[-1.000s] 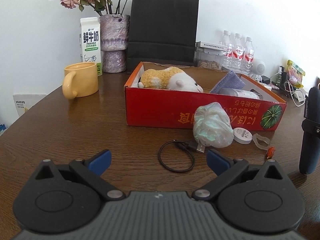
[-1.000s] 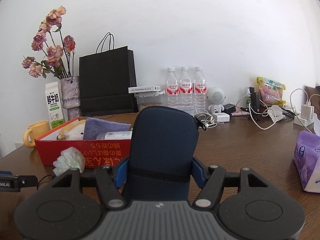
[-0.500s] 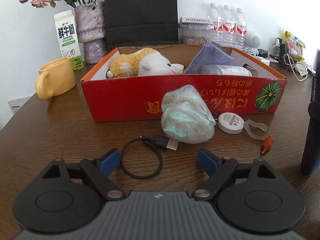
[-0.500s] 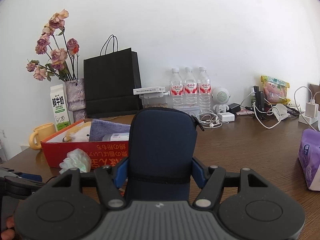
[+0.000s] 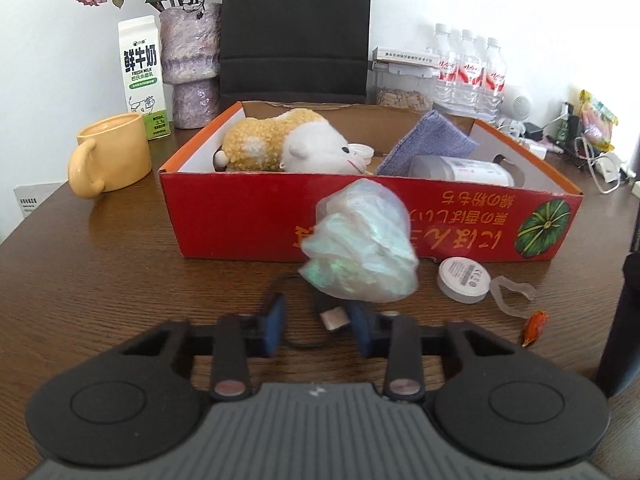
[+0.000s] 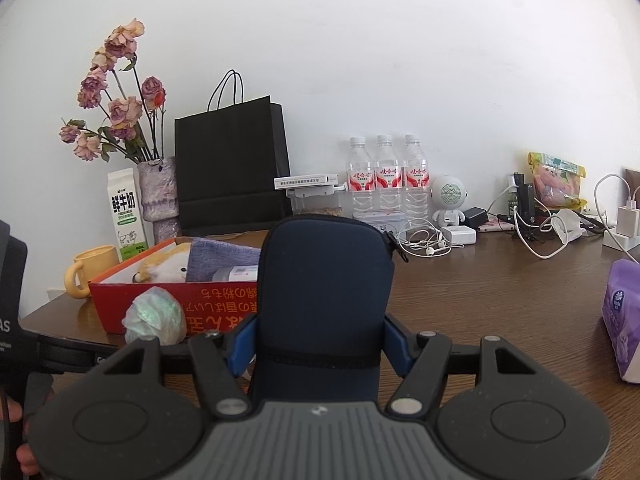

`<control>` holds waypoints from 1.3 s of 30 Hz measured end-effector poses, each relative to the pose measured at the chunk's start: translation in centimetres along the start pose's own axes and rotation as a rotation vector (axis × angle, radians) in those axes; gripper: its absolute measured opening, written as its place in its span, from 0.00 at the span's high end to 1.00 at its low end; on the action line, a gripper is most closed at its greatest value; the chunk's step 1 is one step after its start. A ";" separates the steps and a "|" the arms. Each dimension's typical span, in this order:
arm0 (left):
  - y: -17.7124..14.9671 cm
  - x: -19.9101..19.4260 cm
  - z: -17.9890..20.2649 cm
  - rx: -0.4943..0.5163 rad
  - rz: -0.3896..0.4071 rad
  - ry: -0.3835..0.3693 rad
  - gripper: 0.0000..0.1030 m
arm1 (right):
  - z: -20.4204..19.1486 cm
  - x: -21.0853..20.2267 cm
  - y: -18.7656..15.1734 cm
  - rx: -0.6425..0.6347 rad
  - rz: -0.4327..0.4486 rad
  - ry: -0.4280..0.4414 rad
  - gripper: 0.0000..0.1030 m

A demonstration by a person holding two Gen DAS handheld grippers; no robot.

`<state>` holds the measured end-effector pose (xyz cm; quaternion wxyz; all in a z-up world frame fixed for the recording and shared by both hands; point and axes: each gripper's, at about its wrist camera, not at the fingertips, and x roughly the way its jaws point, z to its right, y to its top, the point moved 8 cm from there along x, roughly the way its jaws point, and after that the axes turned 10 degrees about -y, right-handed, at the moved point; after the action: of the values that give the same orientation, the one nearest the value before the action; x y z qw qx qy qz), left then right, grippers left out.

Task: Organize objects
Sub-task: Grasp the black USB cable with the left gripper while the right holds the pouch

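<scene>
Spreading under everything, the brown worktop [image 5: 100, 272] carries the red box [image 5: 240, 216], against whose front the crumpled plastic bag [image 5: 360, 252] rests, while the right gripper [image 6: 320, 340] clamps an upright navy pouch [image 6: 324, 280] and the left gripper [image 5: 316, 324] has just been closing around the black cable [image 5: 332, 316].

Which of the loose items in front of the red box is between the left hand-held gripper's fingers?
The black USB cable; the crumpled plastic bag, white round disc and clear strap lie beyond the left hand-held gripper.
</scene>
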<state>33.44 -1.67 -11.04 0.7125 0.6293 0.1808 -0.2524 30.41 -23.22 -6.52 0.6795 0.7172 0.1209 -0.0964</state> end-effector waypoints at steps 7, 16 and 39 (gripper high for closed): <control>-0.1 -1.9 -0.3 -0.012 0.066 -0.021 0.87 | 0.0 0.0 0.0 0.000 0.000 0.000 0.38; -0.5 -2.7 -0.4 -0.019 0.086 -0.022 0.51 | 0.0 0.0 0.0 -0.001 0.000 0.001 0.38; -0.8 -2.8 -0.9 -0.011 0.082 -0.042 0.87 | -0.1 0.0 -0.1 -0.005 0.000 0.000 0.38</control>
<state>30.78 -0.49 -10.15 0.7293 0.6268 0.1412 -0.2351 30.43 -23.07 -6.58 0.6813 0.7155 0.1210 -0.0963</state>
